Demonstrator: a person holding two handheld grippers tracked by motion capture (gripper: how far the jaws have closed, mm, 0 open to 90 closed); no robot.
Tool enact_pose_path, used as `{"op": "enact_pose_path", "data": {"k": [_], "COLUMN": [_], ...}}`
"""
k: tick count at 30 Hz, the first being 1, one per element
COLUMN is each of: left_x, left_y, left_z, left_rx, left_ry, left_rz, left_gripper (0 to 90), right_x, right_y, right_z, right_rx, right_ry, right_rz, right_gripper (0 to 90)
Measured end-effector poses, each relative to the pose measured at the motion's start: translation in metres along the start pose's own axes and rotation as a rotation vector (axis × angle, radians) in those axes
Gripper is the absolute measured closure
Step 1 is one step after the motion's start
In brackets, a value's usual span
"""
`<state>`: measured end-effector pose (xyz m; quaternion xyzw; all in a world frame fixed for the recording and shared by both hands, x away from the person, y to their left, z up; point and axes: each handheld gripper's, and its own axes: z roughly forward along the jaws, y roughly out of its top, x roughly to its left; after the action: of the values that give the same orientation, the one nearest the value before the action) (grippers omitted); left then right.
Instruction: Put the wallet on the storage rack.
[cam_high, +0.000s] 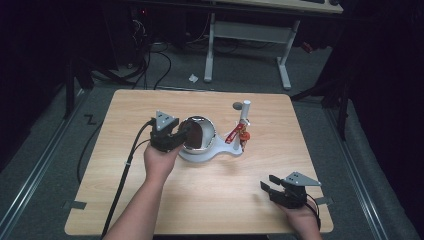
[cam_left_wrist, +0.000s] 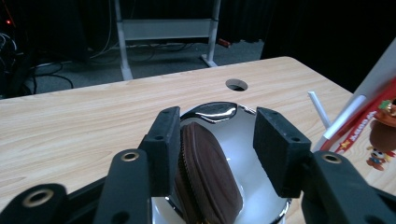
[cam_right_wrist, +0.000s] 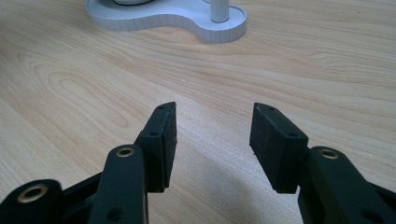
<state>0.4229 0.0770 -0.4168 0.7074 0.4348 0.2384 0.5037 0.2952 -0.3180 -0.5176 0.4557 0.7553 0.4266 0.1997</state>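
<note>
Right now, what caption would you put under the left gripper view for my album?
Open hand-held gripper poised over a shiny bowl holding a brown pouch on a wooden table.

Both grippers (cam_high: 186, 131) (cam_high: 266, 183) agape (left forward)

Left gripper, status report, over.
Left gripper open over steel bowl, brown pouch inside. Right gripper open, idle on table.
</note>
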Motion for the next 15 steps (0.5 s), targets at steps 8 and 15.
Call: {"op": "enact_pose_path", "data": {"k": [8,15], "left_x": [0.005,0.013], "left_y": [-0.007,-0.024], "left_z": [-0.018,-0.036], "left_rx": [0.008,0.005], "left_ry": [-0.012,-0.011], "left_rz": [-0.002,0.012], "left_gripper": [47.8,49.0], "right_x": [0.000,0.001], "right_y": [0.000,-0.001], "right_z": [0.000,0.002], "right_rx": [0.003,0.011], "right_ry": [-0.003,-0.003], "right_rz": [0.001,0.000], "right_gripper": [51.5,51.5]}}
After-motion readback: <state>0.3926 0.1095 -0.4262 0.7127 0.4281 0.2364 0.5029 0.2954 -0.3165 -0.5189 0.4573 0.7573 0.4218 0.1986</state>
